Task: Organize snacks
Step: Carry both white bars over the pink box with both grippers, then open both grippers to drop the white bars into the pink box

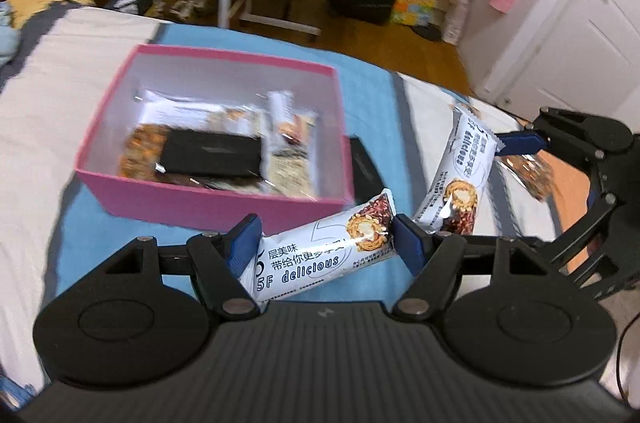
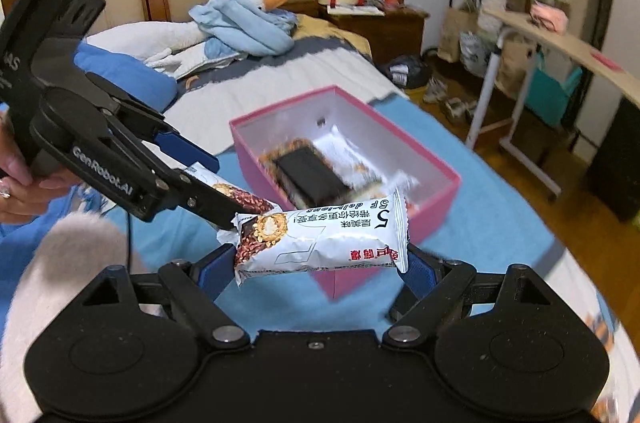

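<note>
My left gripper [image 1: 328,243] is shut on a white snack bar [image 1: 316,259], gripped end to end between its blue pads. It hangs just in front of the pink box [image 1: 216,201]. The box holds several snack packs and a black pack [image 1: 212,153]. To the right, my right gripper [image 1: 472,187] is shut on a second white snack bar [image 1: 460,179]. In the right wrist view that bar [image 2: 324,239] spans the right gripper [image 2: 320,263], near the pink box [image 2: 436,211]. The left gripper [image 2: 222,193], held by a hand [image 2: 16,175], grips its bar [image 2: 244,201] at the left.
The box stands on a blue mat [image 1: 360,83] on the bed. A black pack [image 1: 362,167] and a nut snack pack [image 1: 528,175] lie right of the box. A plush goose in a blue blanket [image 2: 248,19] is by the headboard. A desk [image 2: 560,43] stands beyond.
</note>
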Demonstrator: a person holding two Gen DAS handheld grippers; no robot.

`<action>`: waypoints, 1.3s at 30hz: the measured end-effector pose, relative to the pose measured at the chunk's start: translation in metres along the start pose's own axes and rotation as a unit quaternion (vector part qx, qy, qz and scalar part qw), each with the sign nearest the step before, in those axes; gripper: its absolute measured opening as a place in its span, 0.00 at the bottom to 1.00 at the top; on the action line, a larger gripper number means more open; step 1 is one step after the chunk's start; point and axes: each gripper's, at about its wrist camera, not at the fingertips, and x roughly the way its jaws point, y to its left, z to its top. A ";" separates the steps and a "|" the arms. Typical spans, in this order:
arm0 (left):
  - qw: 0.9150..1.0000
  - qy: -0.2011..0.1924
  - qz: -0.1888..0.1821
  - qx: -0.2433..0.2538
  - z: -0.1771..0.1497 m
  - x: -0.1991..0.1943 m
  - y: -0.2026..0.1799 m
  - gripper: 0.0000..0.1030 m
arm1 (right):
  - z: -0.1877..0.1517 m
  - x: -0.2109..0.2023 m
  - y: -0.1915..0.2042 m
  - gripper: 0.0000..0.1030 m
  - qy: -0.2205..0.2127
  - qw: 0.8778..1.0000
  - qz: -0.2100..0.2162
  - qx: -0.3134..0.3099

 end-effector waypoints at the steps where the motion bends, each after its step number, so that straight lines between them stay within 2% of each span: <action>1: 1.000 -0.007 0.007 -0.004 0.004 0.000 0.008 0.69 | 0.004 0.008 -0.002 0.87 -0.004 1.000 0.000 0.000; 9: 0.997 -0.048 0.041 -0.038 0.041 0.035 0.069 0.69 | 0.032 0.087 -0.034 0.87 -0.012 0.998 -0.002 0.064; 18: 0.995 -0.043 0.051 -0.068 0.064 0.112 0.107 0.69 | 0.048 0.177 -0.042 0.87 0.034 0.994 -0.008 0.108; 24: 0.994 -0.045 0.072 -0.070 0.065 0.141 0.115 0.71 | 0.050 0.209 -0.044 0.85 0.040 0.992 -0.017 0.116; 30: 0.994 -0.048 0.077 -0.064 0.059 0.127 0.109 0.76 | 0.052 0.184 -0.056 0.90 0.022 0.991 -0.012 0.135; 34: 0.993 -0.068 0.076 -0.053 0.058 0.098 0.098 0.83 | 0.049 0.138 -0.063 0.90 -0.006 0.992 -0.014 0.129; 39: 0.992 -0.086 0.079 -0.036 0.058 0.058 0.079 0.84 | 0.044 0.075 -0.071 0.90 -0.036 0.992 -0.024 0.115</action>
